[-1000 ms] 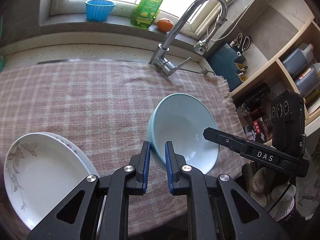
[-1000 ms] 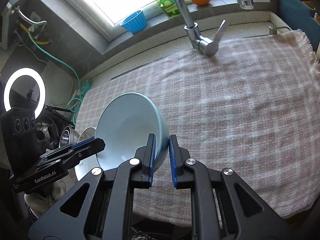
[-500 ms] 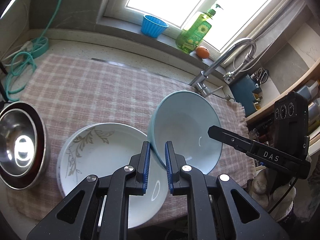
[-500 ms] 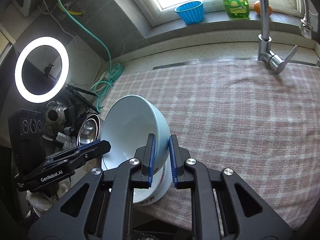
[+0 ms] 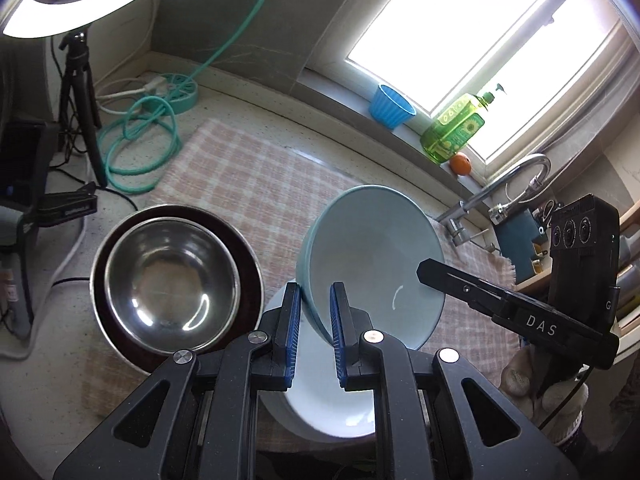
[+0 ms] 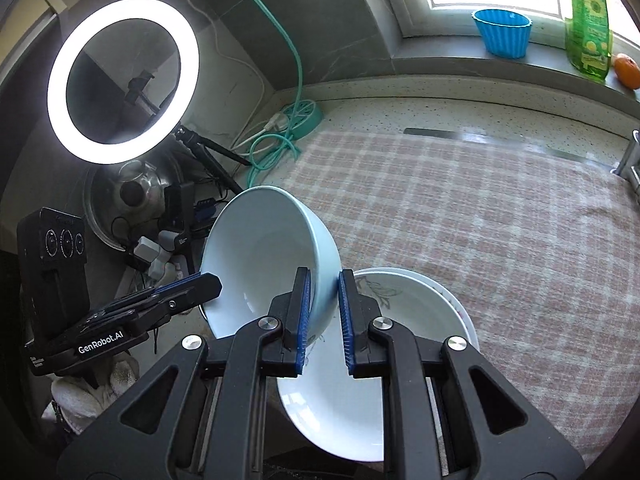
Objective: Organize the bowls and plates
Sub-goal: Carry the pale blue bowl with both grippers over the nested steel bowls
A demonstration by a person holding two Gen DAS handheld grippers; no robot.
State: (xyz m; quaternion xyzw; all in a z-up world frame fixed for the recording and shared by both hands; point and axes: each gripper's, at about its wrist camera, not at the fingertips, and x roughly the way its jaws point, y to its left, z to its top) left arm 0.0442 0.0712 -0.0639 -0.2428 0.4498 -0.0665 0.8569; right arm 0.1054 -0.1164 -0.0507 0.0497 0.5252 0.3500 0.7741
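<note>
Since the earlier frame, both my grippers had carried the pale blue bowl (image 5: 372, 256) sideways across the checked cloth (image 5: 248, 176), away from the tap and over to the plates and metal bowls. Nearest me, the left gripper (image 5: 314, 304) was clamped narrowly on the bowl's rim at one side, and the right gripper (image 6: 323, 292) was pinched almost shut on the rim at the opposite side, so I held the bowl tilted in the air between them. Just below it sat the stack of white plates (image 6: 420, 320) with a leaf pattern, at the near edge of the cloth. Beside the plates, in the left view, I saw the steel bowl (image 5: 172, 284) nested inside a larger dark-rimmed one. Farther off lay the coiled green hose (image 5: 140, 148), the lit ring light (image 6: 120, 80) on its tripod, and the blue cup (image 6: 502, 32) on the windowsill.
</note>
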